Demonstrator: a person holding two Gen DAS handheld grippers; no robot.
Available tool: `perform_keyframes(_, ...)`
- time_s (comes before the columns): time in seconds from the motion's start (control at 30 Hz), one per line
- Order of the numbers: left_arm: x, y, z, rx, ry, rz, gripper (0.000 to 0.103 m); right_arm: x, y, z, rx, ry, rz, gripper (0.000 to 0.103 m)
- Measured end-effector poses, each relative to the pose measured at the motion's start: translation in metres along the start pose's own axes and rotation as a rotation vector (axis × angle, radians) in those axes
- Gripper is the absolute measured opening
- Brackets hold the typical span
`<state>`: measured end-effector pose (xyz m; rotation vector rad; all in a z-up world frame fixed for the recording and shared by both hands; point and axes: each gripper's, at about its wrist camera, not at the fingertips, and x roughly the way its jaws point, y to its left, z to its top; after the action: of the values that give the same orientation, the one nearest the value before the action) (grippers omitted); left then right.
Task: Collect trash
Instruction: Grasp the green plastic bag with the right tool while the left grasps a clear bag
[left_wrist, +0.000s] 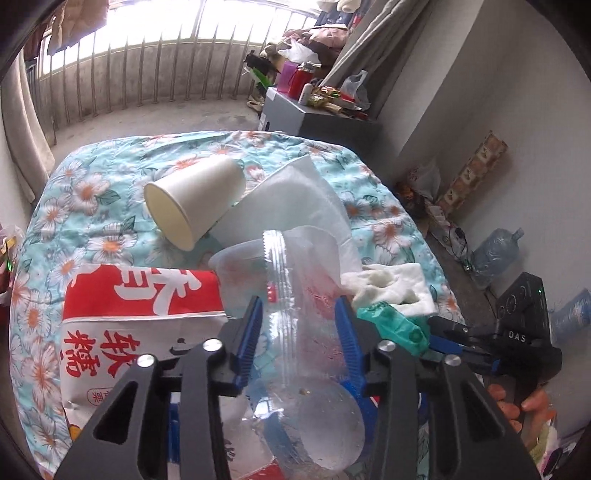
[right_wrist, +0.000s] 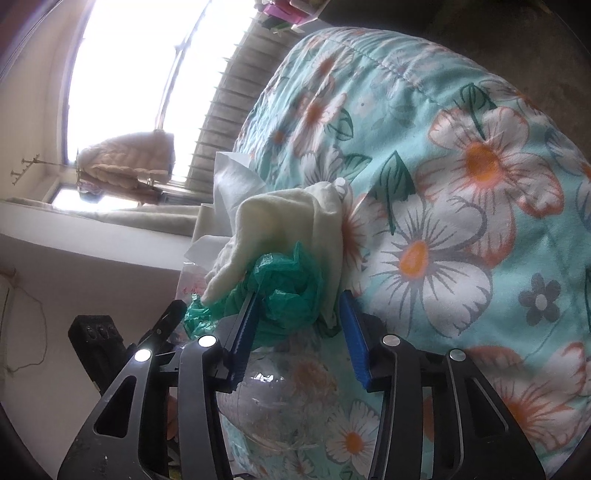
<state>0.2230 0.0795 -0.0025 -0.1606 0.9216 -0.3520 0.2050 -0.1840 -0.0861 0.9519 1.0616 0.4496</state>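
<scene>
Trash lies on a table under a floral cloth. My left gripper has its blue fingers on both sides of a clear plastic zip bag and grips it. A white paper cup lies on its side beyond, next to a white napkin. A red-and-white snack bag lies at the left. My right gripper stands open around a crumpled green plastic bag and a white tissue. It also shows in the left wrist view, at the right.
A grey cabinet with bottles and wrappers stands past the table. Blue water jugs and a black box sit on the floor at the right by the wall. A balcony railing runs behind.
</scene>
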Motion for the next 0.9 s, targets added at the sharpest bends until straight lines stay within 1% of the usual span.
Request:
perform_keyframes(0.07,-0.004,-0.005,-0.002,0.019,-0.014,0.006,0.027,0.000,-0.002,0.000,0.007,-0.001,0.010,0.030)
perform_keyframes(0.13,-0.007,-0.010,-0.002,0.040,-0.033,0.018,0.020,-0.001,-0.003,0.000,0.012,-0.003,0.018,0.024)
perform_keyframes(0.3,-0.018,-0.015,-0.003,0.060,-0.075,0.007,0.013,-0.010,-0.001,-0.001,0.004,-0.013,0.021,0.019)
perform_keyframes(0.33,-0.020,-0.016,-0.003,0.062,-0.079,0.006,0.008,-0.012,0.000,-0.002,0.002,-0.016,0.020,0.018)
perform_keyframes(0.53,-0.043,-0.024,-0.004,0.083,-0.143,-0.017,0.006,-0.025,0.007,-0.006,-0.013,-0.037,0.047,0.017)
perform_keyframes(0.73,-0.071,-0.034,-0.005,0.109,-0.213,-0.034,0.006,-0.040,0.011,-0.014,-0.002,-0.048,0.117,0.016)
perform_keyframes(0.9,-0.098,-0.042,-0.006,0.125,-0.272,-0.052,0.005,-0.054,0.017,-0.018,-0.011,-0.076,0.146,0.016)
